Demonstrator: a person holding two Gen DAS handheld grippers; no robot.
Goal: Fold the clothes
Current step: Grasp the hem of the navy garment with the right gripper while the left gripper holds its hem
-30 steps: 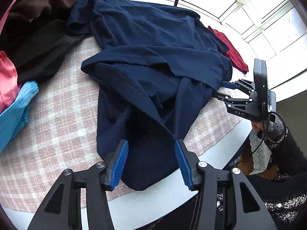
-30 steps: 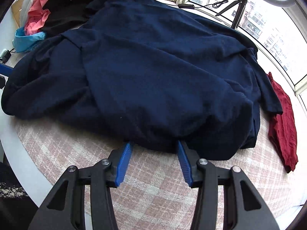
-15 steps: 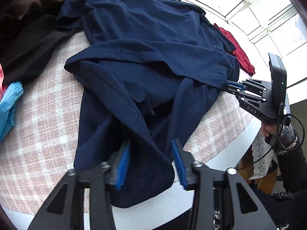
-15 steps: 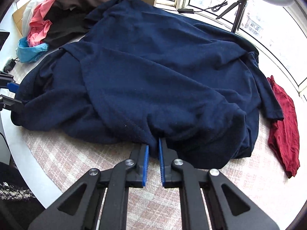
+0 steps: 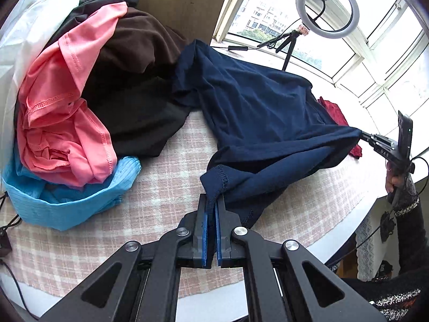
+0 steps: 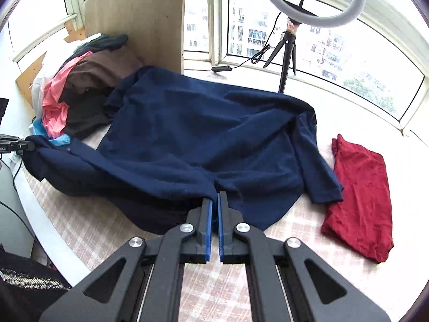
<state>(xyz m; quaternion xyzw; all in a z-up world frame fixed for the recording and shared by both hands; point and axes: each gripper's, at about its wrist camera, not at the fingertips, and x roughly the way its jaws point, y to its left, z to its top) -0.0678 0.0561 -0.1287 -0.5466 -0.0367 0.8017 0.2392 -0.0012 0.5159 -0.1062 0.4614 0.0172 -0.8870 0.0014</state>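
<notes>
A navy blue shirt (image 5: 257, 107) lies spread on the checked tablecloth (image 5: 166, 166), and its near edge is lifted and stretched between both grippers. My left gripper (image 5: 211, 201) is closing its jaws tight on the shirt's hemmed corner, with the fabric pinched between the blue pads. My right gripper (image 6: 214, 201) is closing on the shirt's (image 6: 187, 134) near edge in the same way, with the cloth bunched at its tips. The right gripper (image 5: 375, 141) also shows at the right of the left wrist view, pulling the fabric taut. The left gripper (image 6: 25, 145) shows at the left edge of the right wrist view.
A pile of clothes (image 5: 75, 94) in pink, brown, black, light blue and white fills the left side. A folded red garment (image 6: 362, 196) lies to the right. A ring light on a tripod (image 6: 289, 53) stands at the window. The table's white edge (image 5: 348, 222) runs close by.
Both grippers went from open to shut on the navy shirt's near edge. They then rose and drew apart, lifting and stretching that edge.
</notes>
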